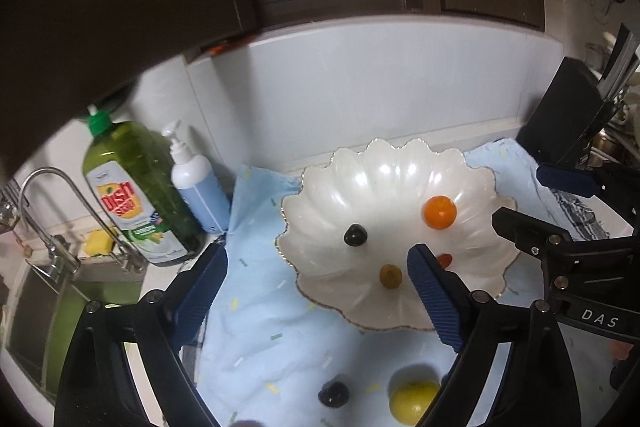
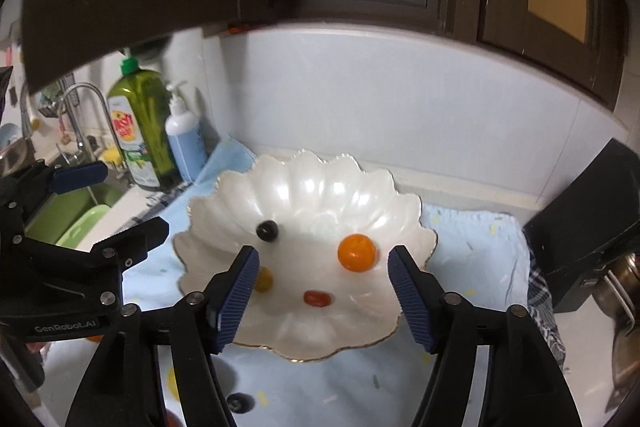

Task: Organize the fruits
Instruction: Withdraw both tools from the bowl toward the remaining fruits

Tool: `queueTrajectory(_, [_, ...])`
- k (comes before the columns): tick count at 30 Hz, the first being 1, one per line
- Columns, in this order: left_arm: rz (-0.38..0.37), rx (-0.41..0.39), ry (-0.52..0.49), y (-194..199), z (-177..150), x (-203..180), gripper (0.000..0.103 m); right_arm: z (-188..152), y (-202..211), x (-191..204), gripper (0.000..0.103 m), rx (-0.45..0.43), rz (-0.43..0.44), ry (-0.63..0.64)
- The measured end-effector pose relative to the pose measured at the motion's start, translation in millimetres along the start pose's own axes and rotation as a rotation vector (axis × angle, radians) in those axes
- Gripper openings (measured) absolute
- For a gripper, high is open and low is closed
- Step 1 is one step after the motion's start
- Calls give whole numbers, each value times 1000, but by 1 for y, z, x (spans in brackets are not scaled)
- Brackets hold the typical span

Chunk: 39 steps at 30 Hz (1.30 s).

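A white scalloped bowl [image 1: 384,187] [image 2: 320,195] sits on a light blue cloth [image 1: 256,307]. In it lie an orange [image 1: 439,212] [image 2: 356,252], a dark grape [image 1: 355,235] [image 2: 267,230], a brownish-yellow small fruit [image 1: 391,275] [image 2: 264,279] and a red small fruit [image 1: 445,260] [image 2: 317,298]. On the cloth in front of the bowl lie a lemon [image 1: 414,401] and a dark fruit [image 1: 333,393] [image 2: 240,403]. My left gripper [image 1: 316,267] is open and empty above the bowl's near left rim. My right gripper [image 2: 323,269] is open and empty above the bowl.
A green dish soap bottle [image 1: 132,191] [image 2: 142,131] and a white pump bottle [image 1: 198,183] [image 2: 184,143] stand left by the tap [image 1: 60,203] and sink [image 2: 80,211]. A black box [image 2: 580,239] stands at the right. Dark cabinets hang above.
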<state>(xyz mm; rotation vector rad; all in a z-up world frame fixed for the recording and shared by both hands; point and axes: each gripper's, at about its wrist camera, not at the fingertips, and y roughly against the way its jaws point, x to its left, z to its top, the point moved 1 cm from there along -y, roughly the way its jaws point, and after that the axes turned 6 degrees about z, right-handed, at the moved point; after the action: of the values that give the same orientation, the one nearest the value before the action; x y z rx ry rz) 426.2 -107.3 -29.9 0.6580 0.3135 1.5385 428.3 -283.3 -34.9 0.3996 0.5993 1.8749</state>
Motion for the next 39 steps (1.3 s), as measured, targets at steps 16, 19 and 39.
queueTrajectory(16, [50, -107, 53, 83, -25, 34, 99, -6, 58, 45, 69, -109, 41, 68])
queueTrajectory(19, [52, -112, 64, 94, -32, 39, 99, -10, 66, 53, 69, -120, 54, 73])
queueTrajectory(39, [141, -87, 28, 136, -107, 68, 100, -63, 76, 104, 69, -39, 96, 90])
